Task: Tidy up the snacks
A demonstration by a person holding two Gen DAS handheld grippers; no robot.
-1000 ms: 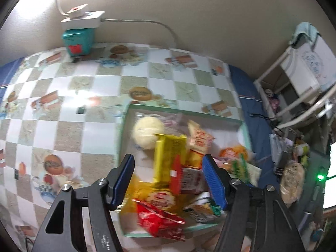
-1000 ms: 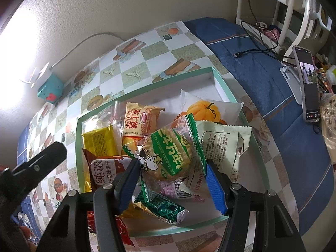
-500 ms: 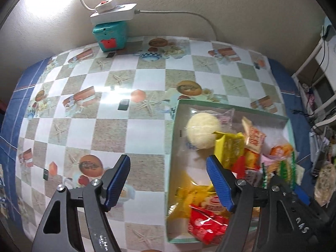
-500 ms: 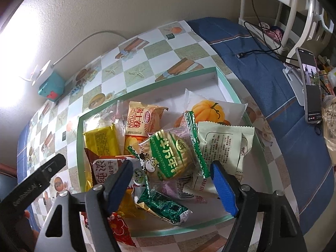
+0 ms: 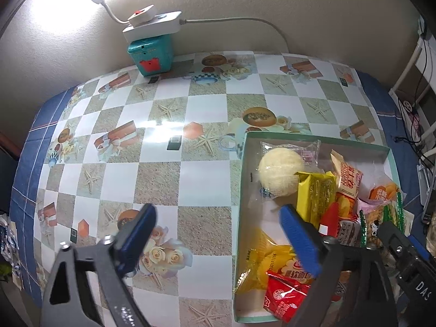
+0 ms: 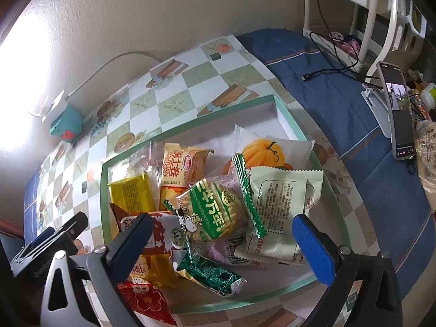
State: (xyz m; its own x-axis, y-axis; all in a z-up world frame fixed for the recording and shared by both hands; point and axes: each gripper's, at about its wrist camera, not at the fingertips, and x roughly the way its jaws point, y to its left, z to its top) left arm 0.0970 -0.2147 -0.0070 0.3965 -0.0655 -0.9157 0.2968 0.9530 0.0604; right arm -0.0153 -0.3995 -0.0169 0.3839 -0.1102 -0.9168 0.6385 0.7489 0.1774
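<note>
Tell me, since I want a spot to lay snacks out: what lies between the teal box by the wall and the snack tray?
Only bare checkered tablecloth lies between the teal box and the snack tray, as the left wrist view shows; a small dark square shows on the cloth.

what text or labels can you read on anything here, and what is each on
"DAS": right gripper's black body
"GenRo", cut off: left gripper's black body
"AIYUAN": orange snack packet
Date code on that packet: too small to be sure
Chinese lettering on green cow packet, white packet back, red packet: not transcribed
Phone screen: too small
</note>
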